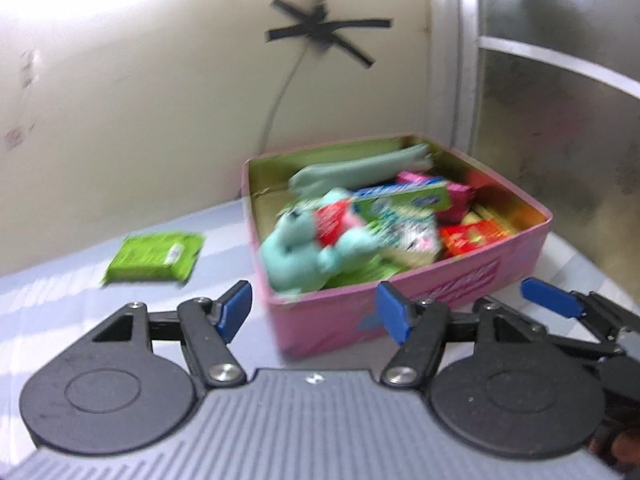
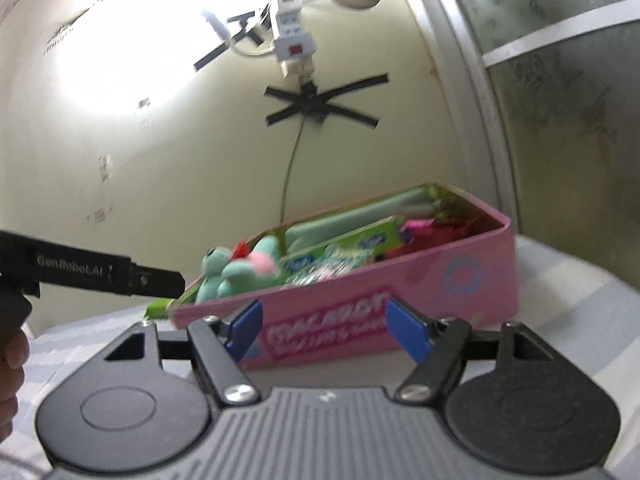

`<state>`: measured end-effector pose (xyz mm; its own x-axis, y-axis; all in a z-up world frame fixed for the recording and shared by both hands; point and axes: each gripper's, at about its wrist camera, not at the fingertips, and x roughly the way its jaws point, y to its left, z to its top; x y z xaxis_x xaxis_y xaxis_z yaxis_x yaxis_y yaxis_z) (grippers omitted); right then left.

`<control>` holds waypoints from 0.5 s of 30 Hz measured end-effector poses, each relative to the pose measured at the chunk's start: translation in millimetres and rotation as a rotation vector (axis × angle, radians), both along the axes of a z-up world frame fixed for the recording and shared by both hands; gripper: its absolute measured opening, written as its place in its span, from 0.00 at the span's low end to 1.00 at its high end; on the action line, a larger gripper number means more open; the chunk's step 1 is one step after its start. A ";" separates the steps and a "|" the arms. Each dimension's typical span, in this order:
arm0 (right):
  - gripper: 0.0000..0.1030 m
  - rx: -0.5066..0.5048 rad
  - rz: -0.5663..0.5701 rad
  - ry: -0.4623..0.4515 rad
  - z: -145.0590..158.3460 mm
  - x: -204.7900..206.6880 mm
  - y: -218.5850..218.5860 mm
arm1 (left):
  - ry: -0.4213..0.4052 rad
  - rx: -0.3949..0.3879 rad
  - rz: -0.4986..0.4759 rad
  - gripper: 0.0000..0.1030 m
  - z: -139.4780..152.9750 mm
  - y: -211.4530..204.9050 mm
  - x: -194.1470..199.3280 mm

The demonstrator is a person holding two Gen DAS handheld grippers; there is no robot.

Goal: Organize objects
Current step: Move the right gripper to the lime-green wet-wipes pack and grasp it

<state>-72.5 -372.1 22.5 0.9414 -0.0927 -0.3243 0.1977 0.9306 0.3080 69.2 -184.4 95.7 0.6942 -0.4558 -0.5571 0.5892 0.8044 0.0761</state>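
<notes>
With the left gripper (image 1: 316, 314) spread wide and gripping nothing, blue pads (image 1: 236, 312) level with the near left corner of the pink tin (image 1: 440, 280) and apparently just short of it. Same for the right gripper (image 2: 326, 330): fully parted, empty, aimed at the tin's lettered front wall without touching it, as far as can be told through the motion blur.

Tin sitting toward the far right corner of the striped surface (image 1: 60, 300), close to the wall and the frosted panel. Already well filled: a teal plush toy (image 1: 296, 252) slumped in the near left corner with its head over the rim, plus a heap of bright snack packets (image 1: 400, 200) and a pale green pouch along the back.

One green packet (image 1: 154, 258) lying flat outside, left of the tin and near the far edge by the wall, well apart from either tool.

Probably late in the sorting, then, with this packet apparently the last stray.

Next, most likely: swing the left gripper left and forward, come down over the packet, pinch a thin edge since it lies flat, lift, carry over the rim and let go onto the heap. Worth minding the plush head at that corner, and a slippery wrapper that may slide rather than lift.
</notes>
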 end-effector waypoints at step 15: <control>0.69 -0.126 0.274 0.114 -9.5 41.5 99.5 | 0.048 0.038 0.228 0.69 -39.3 85.2 43.1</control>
